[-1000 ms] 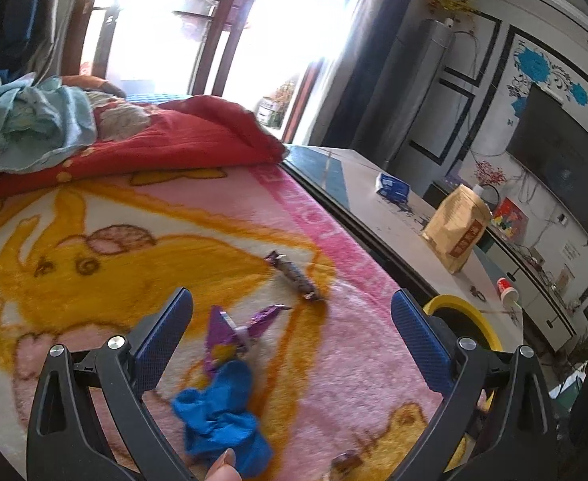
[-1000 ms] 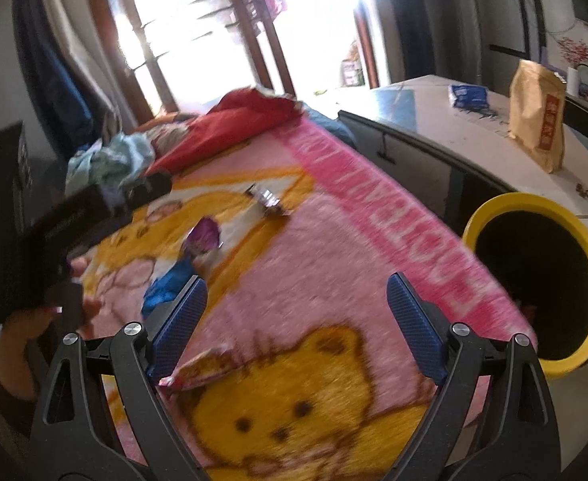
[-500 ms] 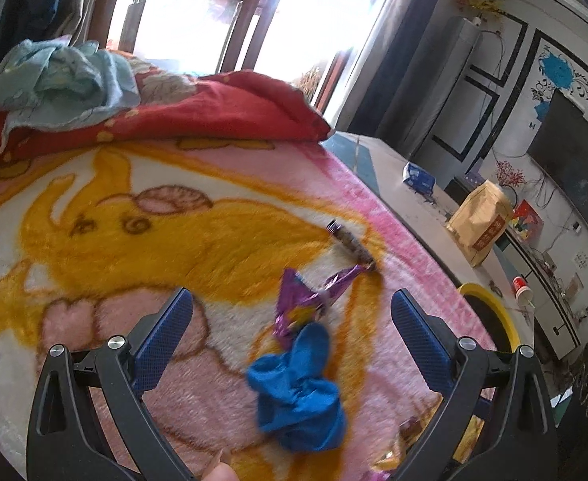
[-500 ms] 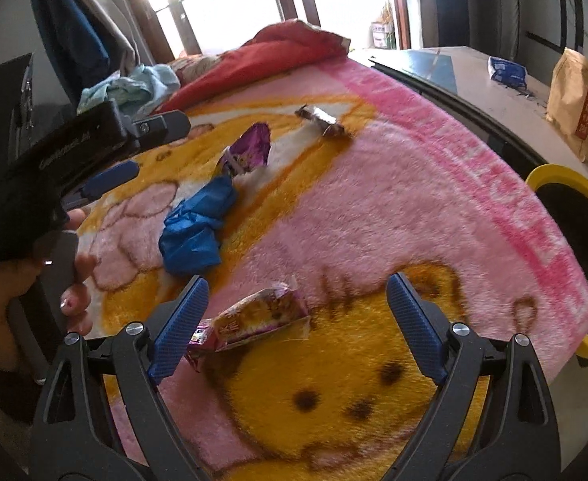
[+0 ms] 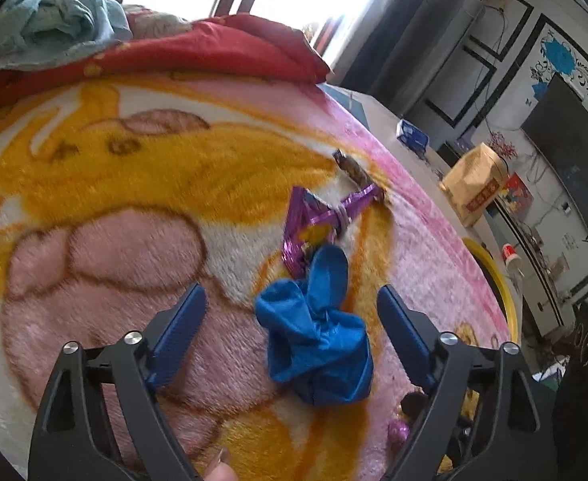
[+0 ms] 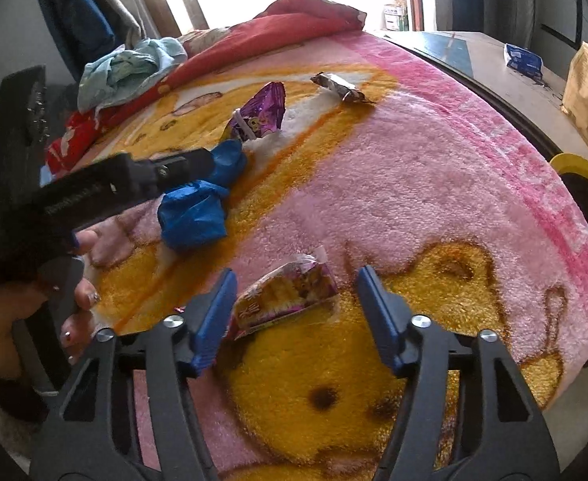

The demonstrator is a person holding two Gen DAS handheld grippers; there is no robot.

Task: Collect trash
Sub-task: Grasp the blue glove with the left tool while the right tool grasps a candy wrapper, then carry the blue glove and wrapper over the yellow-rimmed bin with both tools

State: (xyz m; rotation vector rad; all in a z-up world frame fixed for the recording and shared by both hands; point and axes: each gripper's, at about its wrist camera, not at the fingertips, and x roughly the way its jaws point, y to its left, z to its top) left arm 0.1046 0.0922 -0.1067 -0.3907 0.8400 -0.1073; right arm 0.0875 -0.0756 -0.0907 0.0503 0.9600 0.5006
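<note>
Partly behind the spread left hand-held gripper [image 5: 290, 316], a crumpled wrapper [image 5: 398, 433]; right hand-held gripper [image 6: 298, 300] likewise spread.

Four pieces of trash lie on the blanket [image 6: 434, 168]: one blue crumpled bag [image 6: 194, 216], two purple wrappers [image 6: 262, 114] [image 6: 286, 294] (one twisted), one silver wrapper [image 6: 340, 88]. One yellow bin [image 6: 582, 168]. Two grippers [image 5: 292, 320] [image 6: 296, 302].

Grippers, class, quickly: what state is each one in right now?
Left gripper: open, holding nothing, blue bag between its fingers.
Right gripper: open, holding nothing, snack wrapper between its fingers.
</note>
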